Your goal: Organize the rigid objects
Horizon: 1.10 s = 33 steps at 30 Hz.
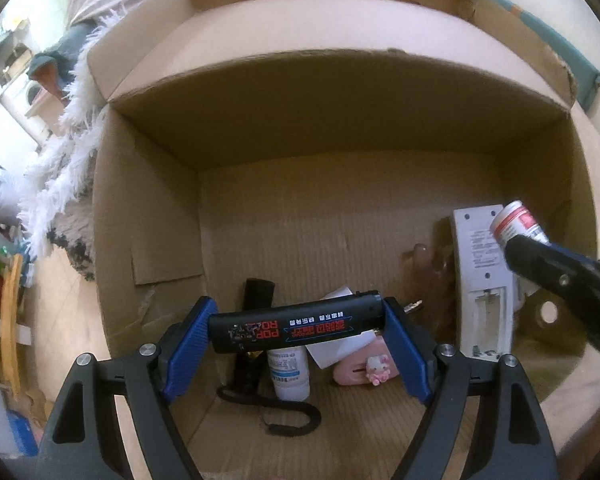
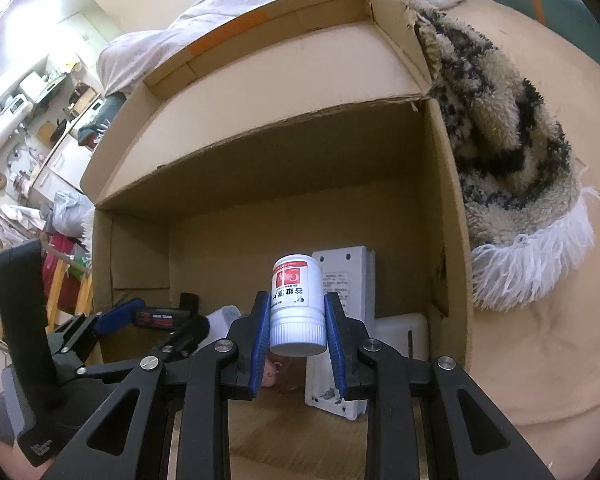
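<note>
My left gripper (image 1: 296, 322) is shut on a black tube with red lettering (image 1: 296, 326), held crosswise over the open cardboard box (image 1: 148, 208). My right gripper (image 2: 298, 316) is shut on a white pill bottle with a red label (image 2: 298, 300), cap toward the camera, also above the box (image 2: 446, 216). The bottle (image 1: 518, 222) and the right gripper arm show at the right of the left wrist view. The left gripper with its tube (image 2: 162, 318) shows at the left of the right wrist view.
Inside the box lie a white remote with its battery bay open (image 1: 482, 280), a white bottle (image 1: 288, 372), a pink Hello Kitty case (image 1: 364, 366), a black flashlight with strap (image 1: 252, 360) and a white card. A shaggy rug (image 2: 508, 152) lies beside the box.
</note>
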{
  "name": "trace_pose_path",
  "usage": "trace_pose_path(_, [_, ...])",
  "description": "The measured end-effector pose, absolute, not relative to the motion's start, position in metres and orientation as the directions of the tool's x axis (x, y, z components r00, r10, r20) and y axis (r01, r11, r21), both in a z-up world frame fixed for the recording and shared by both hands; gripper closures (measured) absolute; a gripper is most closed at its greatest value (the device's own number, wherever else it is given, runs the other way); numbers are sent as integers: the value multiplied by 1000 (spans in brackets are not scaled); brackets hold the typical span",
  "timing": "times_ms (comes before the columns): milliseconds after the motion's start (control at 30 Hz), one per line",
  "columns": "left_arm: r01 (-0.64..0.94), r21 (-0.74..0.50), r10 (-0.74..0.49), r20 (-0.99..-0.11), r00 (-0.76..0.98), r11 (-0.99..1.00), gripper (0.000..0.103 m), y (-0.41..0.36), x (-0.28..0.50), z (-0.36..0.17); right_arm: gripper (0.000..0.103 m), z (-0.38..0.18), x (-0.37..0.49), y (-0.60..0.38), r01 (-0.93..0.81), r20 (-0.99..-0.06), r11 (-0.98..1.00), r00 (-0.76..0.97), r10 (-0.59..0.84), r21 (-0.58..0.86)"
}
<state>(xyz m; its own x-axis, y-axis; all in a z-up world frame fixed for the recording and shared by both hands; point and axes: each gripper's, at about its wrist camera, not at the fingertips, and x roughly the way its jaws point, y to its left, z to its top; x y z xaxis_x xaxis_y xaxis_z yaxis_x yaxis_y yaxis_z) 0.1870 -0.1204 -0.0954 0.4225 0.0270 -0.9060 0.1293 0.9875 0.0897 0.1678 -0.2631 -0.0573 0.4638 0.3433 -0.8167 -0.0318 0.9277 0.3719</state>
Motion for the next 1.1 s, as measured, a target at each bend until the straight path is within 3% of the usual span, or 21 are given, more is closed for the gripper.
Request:
trace_pose_path(400, [178, 124, 35, -900, 435, 976, 22, -142, 188, -100, 74, -65, 178, -266, 12, -820, 925, 468, 331, 380])
trace_pose_path(633, [216, 105, -4, -893, 451, 971, 0, -152, 181, -93, 70, -61, 173, -279, 27, -791, 904, 495, 359, 427])
trace_pose_path(733, [201, 65, -27, -905, 424, 977, 0, -150, 180, -92, 43, -53, 170, -281, 11, -756, 885, 525, 390, 465])
trace_pose_path(767, [190, 47, -37, -909, 416, 981, 0, -147, 180, -91, 25, -50, 169, -281, 11, -752, 889, 539, 380, 457])
trace_pose_path(800, [184, 36, -44, -910, 411, 982, 0, -146, 180, -90, 19, -46, 167, -282, 8, -743, 893, 558, 370, 450])
trace_pose_path(867, [172, 34, -39, -913, 406, 984, 0, -142, 179, -89, 16, -42, 165, -283, 2, -734, 888, 564, 379, 459])
trace_pose_path(967, [157, 14, -51, -914, 402, 987, 0, -135, 179, -82, 0, -39, 162, -288, 12, -721, 878, 577, 384, 478])
trace_pose_path(1100, [126, 36, -22, -903, 429, 991, 0, -122, 168, -67, 0, -36, 156, -294, 24, -711, 869, 586, 388, 494])
